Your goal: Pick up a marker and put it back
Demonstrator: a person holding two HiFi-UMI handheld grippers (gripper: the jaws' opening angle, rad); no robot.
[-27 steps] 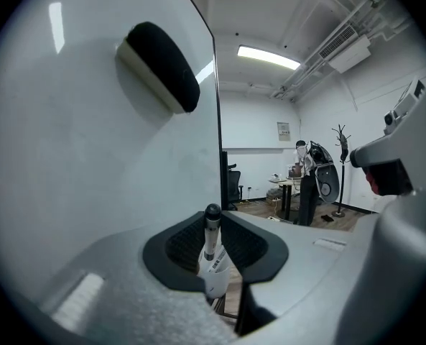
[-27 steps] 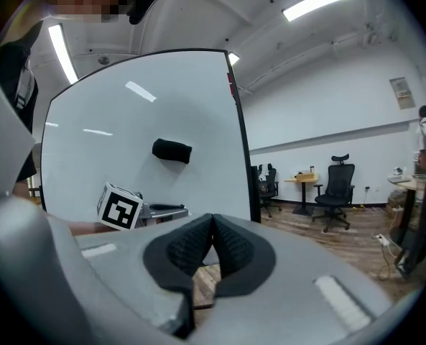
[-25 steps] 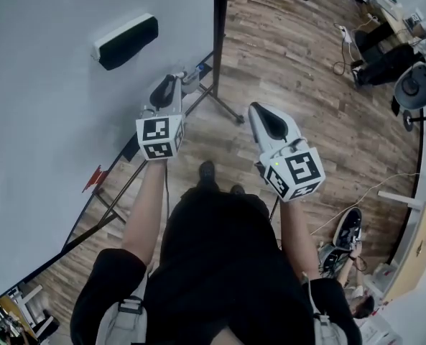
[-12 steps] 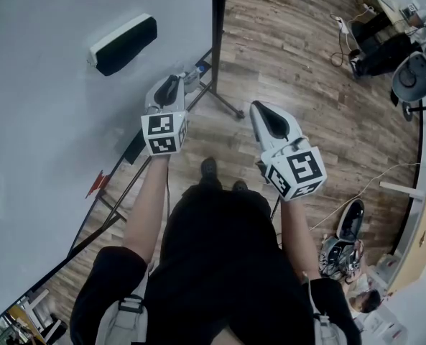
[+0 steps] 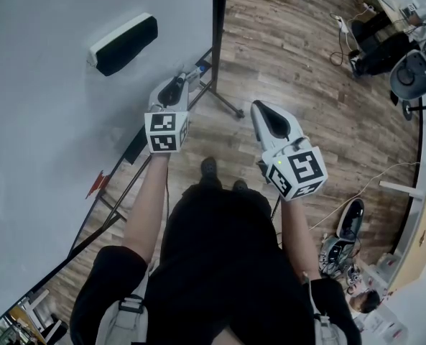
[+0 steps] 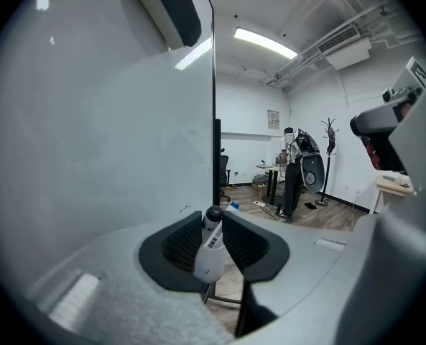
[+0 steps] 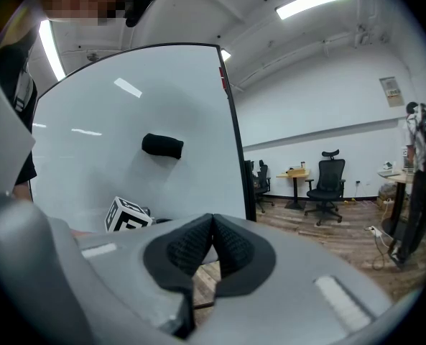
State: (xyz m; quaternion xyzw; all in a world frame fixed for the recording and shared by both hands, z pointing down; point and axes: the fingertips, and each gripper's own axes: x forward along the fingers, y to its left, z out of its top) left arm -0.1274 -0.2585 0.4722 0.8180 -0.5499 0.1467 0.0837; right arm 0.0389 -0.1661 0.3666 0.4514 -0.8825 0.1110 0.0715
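Note:
A white marker with a black cap sits between the pads of my left gripper, cap pointing away. The jaws are opening, while both pads still touch the marker's sides. In the head view my left gripper hovers at the lower right corner of the whiteboard, over the end of its tray. My right gripper hangs over the wooden floor, well right of the board. Its pads are pressed together with nothing between them in the right gripper view.
A black eraser clings to the whiteboard above the left gripper. The board's dark stand legs spread over the floor. A small red object lies on the tray further left. Office chairs, cables and desks stand at the far right.
My left gripper has drifted slightly right and forward along the board's lower edge. The right gripper has hardly moved.

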